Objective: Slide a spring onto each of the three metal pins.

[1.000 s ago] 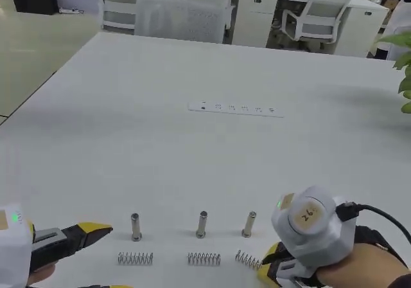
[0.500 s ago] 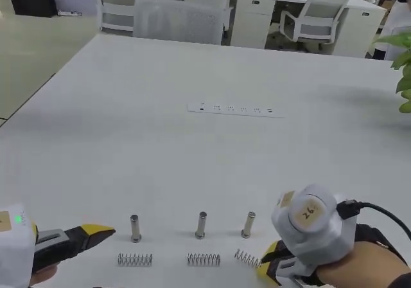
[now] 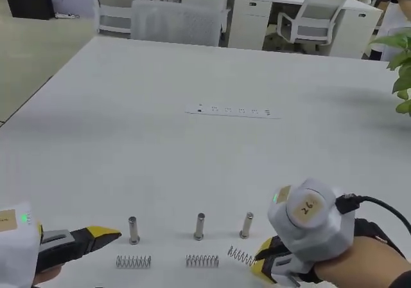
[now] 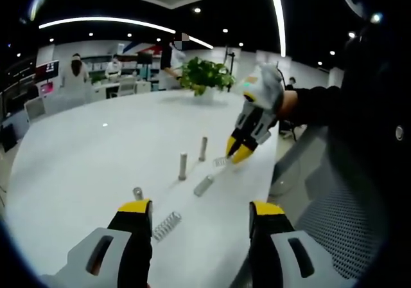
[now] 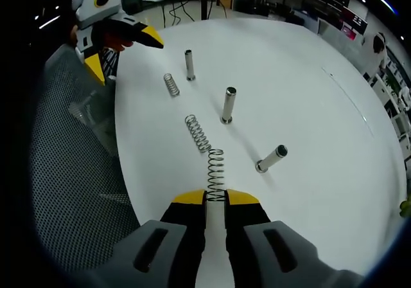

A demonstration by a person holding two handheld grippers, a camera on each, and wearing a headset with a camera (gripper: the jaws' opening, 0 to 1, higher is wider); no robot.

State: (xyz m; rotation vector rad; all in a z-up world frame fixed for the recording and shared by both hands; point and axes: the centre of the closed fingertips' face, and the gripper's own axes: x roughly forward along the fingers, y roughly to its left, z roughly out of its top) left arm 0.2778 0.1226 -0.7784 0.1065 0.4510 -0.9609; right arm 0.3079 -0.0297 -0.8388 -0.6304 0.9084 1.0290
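- Right gripper view: the right gripper (image 5: 216, 198) is seen closed on the near end of the right spring (image 5: 216, 166). The rest of the coil is left free ahead of the jaws, likely so the open end can be fed over a pin.
- The right pin (image 5: 271, 159) is found just beside that spring. It, the middle pin (image 5: 228, 104) and the left pin (image 5: 189, 64) are all seen bare.
- The middle spring (image 5: 198, 132) and left spring (image 5: 170, 84) are laid flat on the white table (image 5: 308, 76), each near its own pin, so pairing is made easy.
- Left gripper view: the left gripper (image 4: 200, 211) is held with jaws wide apart, nothing gripped, low by the left spring. It is judged staged for its own pick.
- No spring is threaded yet, so the task is judged barely begun.
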